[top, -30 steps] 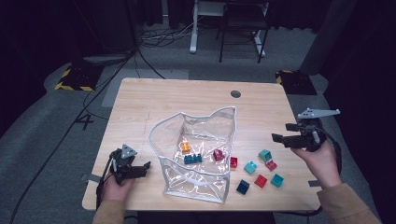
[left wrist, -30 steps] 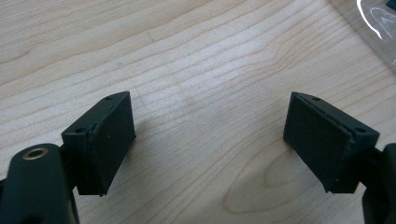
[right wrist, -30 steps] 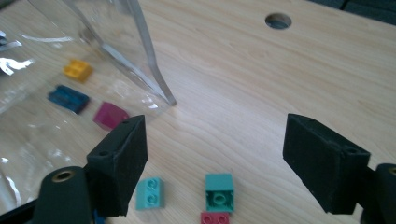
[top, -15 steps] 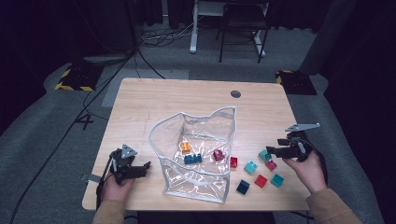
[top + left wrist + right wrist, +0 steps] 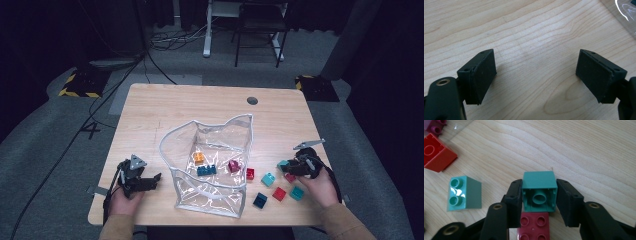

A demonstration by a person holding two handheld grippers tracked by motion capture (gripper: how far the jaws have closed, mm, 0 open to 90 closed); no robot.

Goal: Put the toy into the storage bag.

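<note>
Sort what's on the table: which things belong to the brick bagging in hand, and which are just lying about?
In hand:
- right gripper, closing on teal brick
- clear bag
- loose bricks: teal, red, dark red

Lying about:
- left gripper, open over bare table
- chair

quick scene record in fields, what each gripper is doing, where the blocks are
right gripper: jaws have just been closing, fingers pressed on both sides of a teal block, hollow side toward the camera
left gripper: open, nothing between its fingers, low over the table
clear bag: open, standing mid-table
in bag: orange block, dark teal block, magenta block
loose blocks: right of the bag, including a dark red block right beside the held one
</note>
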